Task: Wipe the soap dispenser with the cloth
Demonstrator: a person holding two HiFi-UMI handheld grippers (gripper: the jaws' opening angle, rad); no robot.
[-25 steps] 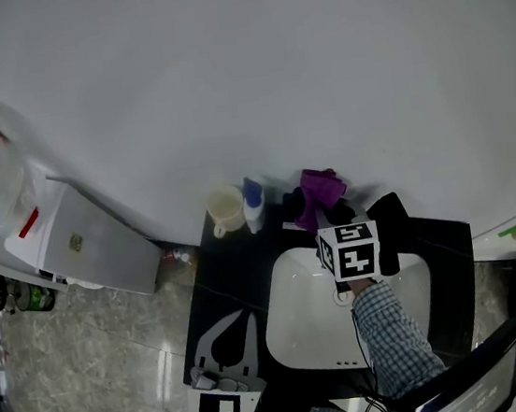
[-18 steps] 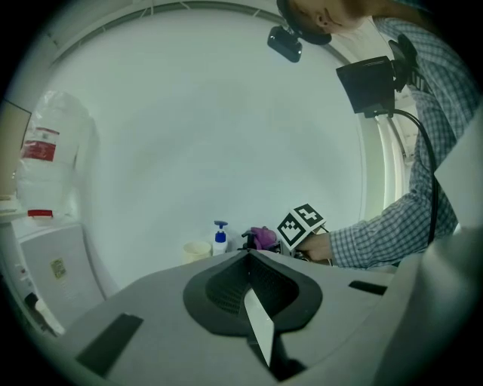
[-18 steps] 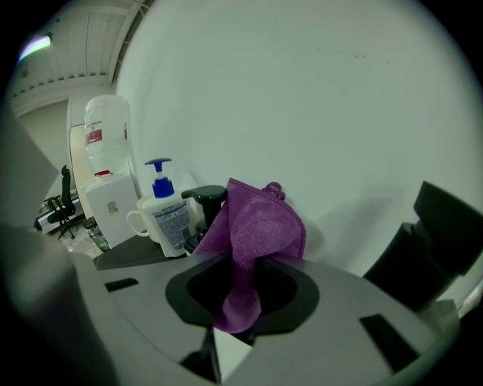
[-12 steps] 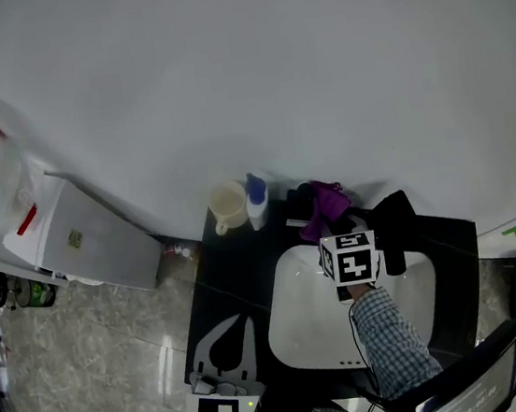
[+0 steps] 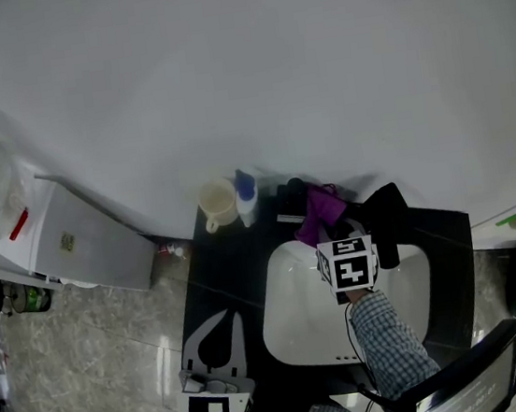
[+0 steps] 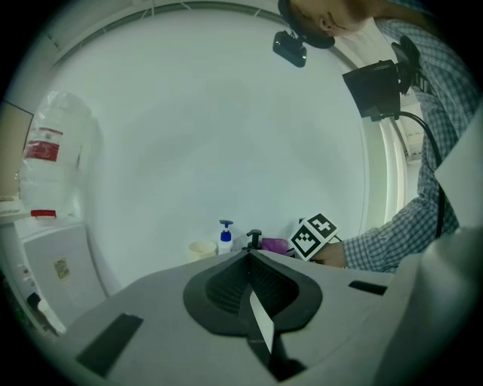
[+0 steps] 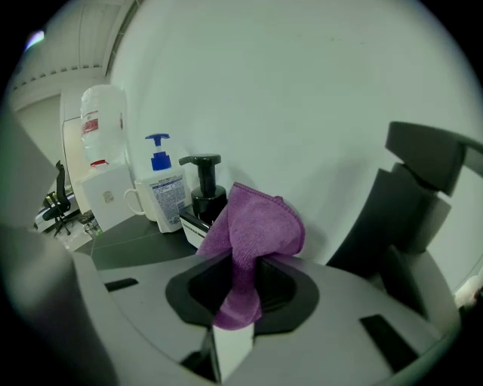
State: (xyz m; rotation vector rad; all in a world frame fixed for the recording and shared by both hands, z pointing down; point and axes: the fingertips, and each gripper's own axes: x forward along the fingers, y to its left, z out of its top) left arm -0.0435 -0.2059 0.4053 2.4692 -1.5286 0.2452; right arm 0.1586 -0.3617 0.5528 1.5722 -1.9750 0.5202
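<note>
A black pump soap dispenser [image 5: 291, 196] [image 7: 204, 192] stands at the back of the black counter, just behind the basin. My right gripper [image 5: 331, 234] [image 7: 240, 280] is shut on a purple cloth [image 5: 321, 208] [image 7: 253, 234]. The cloth bunches up above the jaws, close beside the dispenser's right side; whether they touch is unclear. My left gripper [image 5: 222, 320] [image 6: 248, 260] hangs low at the counter's front left, its jaws together with nothing between them. From there the dispenser [image 6: 253, 240] shows small and far.
A white bottle with a blue pump [image 5: 246, 197] [image 7: 166, 194] and a cream cup [image 5: 217, 205] stand left of the dispenser. The white basin [image 5: 303, 331] fills the counter [image 5: 215, 277]; a black faucet [image 5: 387, 216] rises at its back right. A white cabinet [image 5: 84, 242] stands left.
My right gripper has drawn the cloth a little down and toward the basin, from over the dispenser to its right side. The left gripper has stayed low.
</note>
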